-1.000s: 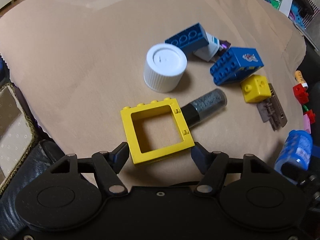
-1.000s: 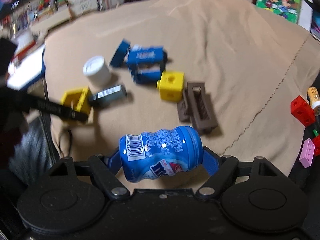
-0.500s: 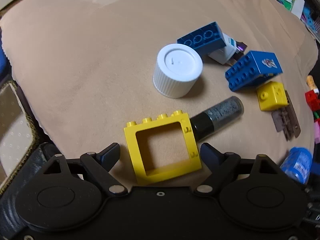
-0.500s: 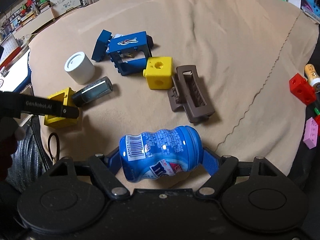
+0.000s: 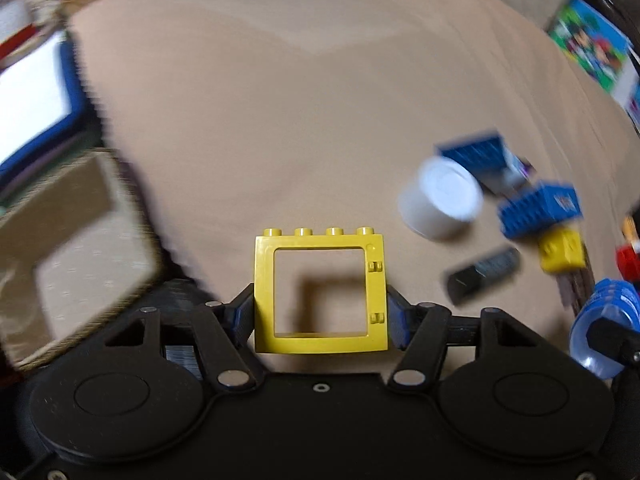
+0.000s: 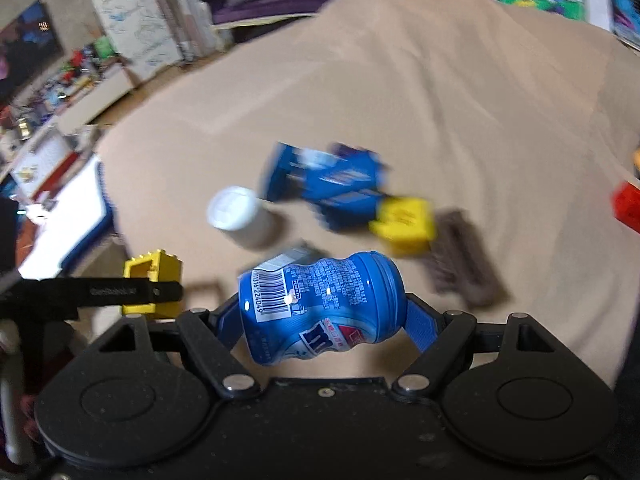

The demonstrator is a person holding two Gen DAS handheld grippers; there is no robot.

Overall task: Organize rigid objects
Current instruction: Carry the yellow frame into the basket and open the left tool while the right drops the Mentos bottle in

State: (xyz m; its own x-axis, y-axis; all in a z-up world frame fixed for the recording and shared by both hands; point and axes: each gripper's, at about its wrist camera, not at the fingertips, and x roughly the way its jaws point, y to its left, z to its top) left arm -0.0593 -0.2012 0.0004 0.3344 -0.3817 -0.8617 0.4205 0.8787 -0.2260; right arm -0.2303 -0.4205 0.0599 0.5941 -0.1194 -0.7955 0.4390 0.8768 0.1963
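Note:
My left gripper (image 5: 320,314) has its jaws closing on a yellow window-frame brick (image 5: 320,342), pads pressed on both sides. The brick hangs just above the beige cloth (image 5: 280,120), its shadow under it. The right wrist view shows the same brick (image 6: 154,268) behind one left finger (image 6: 120,291). My right gripper (image 6: 322,322) is shut on a blue candy bottle (image 6: 320,304) lying crosswise, lifted off the cloth. On the cloth lie a white cap (image 5: 444,200), blue bricks (image 5: 540,208), a yellow cube (image 5: 562,250) and a dark tube (image 5: 484,274).
A brown hair clip (image 6: 464,264) lies right of the yellow cube. A red brick (image 6: 628,204) sits off the cloth's right edge. A patterned cushion (image 5: 72,248) and a blue-edged white board (image 5: 36,96) stand left of the cloth. A picture book (image 5: 588,48) lies far right.
The left jaws opened around the yellow frame, then closed on it and lifted it; the pile now sits further right. The right gripper shifted, still holding the bottle.

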